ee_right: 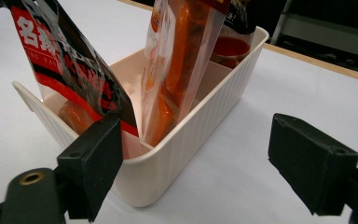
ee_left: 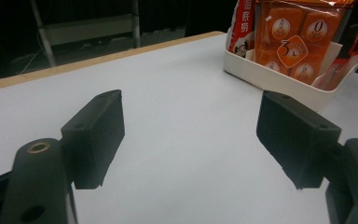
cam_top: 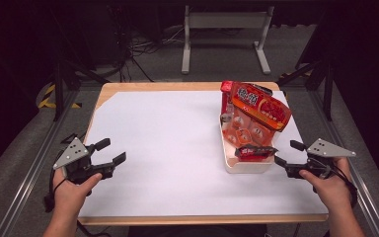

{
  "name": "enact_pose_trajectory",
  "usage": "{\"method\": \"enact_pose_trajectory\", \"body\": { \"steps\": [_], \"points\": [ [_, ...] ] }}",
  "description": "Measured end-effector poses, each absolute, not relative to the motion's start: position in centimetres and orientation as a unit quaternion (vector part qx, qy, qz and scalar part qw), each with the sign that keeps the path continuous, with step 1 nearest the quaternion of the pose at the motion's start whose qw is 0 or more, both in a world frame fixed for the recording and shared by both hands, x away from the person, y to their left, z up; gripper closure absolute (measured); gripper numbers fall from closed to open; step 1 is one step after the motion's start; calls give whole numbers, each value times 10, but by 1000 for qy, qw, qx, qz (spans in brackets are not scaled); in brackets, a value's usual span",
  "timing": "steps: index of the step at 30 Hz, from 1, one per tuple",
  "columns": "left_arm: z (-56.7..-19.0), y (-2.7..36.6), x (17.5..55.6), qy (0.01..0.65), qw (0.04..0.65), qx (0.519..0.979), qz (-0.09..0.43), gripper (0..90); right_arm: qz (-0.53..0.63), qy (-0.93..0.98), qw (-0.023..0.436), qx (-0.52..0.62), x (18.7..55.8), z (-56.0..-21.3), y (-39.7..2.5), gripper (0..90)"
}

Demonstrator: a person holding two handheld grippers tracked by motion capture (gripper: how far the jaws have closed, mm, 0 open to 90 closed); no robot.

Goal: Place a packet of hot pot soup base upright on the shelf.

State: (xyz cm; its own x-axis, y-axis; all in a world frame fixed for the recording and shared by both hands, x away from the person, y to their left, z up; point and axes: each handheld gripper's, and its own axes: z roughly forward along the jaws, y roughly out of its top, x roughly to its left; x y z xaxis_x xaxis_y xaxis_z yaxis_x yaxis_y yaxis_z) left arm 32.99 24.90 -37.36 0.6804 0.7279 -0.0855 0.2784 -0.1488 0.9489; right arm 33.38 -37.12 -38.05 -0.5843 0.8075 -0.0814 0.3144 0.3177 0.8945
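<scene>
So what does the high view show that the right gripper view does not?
The high view alone shows both hands, the left tool open over the white table, and the floor with a metal frame. The right gripper view alone shows, close up, the bin's ribbed wall and the inside of the bin. Both show the white bin, its snack packs, and the open right tool.

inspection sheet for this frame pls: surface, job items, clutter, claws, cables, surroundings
Surface: white sheet over a wooden table, bare apart from the bin.
Job's things: cream ribbed bin at right; big orange snack bag standing tilted in it, small red-black packet at its near end.
Clutter: nothing seen.
Grippers: left claw open, apart from everything; right claw open, beside the bin's near right corner, holding nothing.
Cables: a lead trails from the left hand; loose wires on the floor behind.
Surroundings: grey metal stand, dark room.
</scene>
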Motion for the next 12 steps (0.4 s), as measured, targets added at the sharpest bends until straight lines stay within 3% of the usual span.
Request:
{"method": "enact_pose_trajectory", "body": {
  "steps": [12],
  "points": [
    [-376,248,331,348,552,731,200,244,467,757,276,363,334,-379,-375,186]
  ]
}}
